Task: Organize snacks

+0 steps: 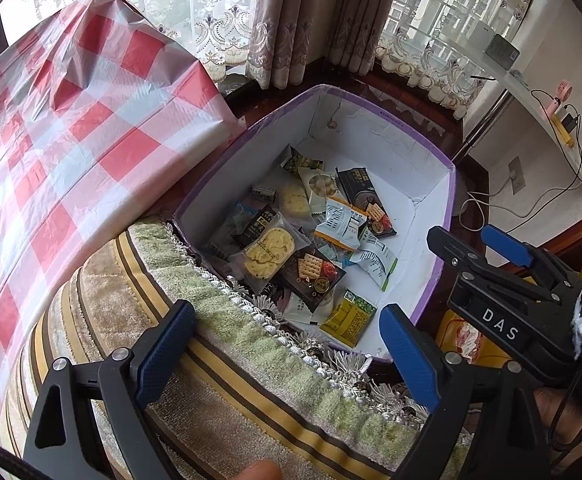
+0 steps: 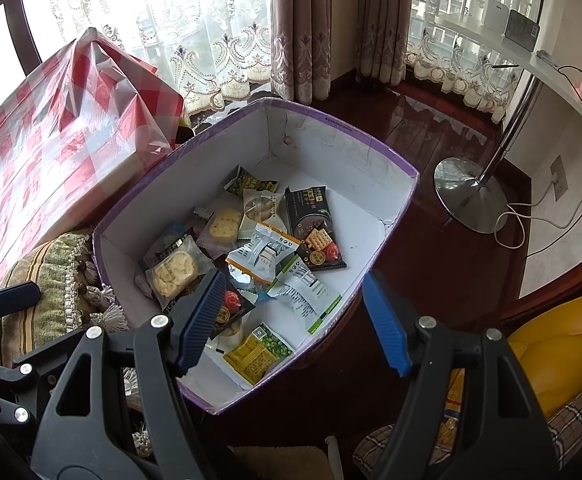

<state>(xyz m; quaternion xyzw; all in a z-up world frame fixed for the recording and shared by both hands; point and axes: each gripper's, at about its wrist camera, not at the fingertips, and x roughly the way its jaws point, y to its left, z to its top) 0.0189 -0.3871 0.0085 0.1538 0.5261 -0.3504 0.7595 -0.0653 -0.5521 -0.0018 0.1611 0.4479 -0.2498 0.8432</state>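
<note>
Snack packets [image 2: 251,264] lie heaped in the box [image 2: 371,160], so most looks done. Left gripper [image 1: 287,344] and right gripper [image 2: 295,316] hover at six o'clock, jaws apart, empty.

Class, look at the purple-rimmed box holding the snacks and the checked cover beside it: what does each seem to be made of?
Purple-rimmed box: probably cardboard, matte white inside, with creased walls and folded corner seams. Checked cover: likely thin plastic sheet, glossy and slightly see-through, holding sharp crinkles.
</note>
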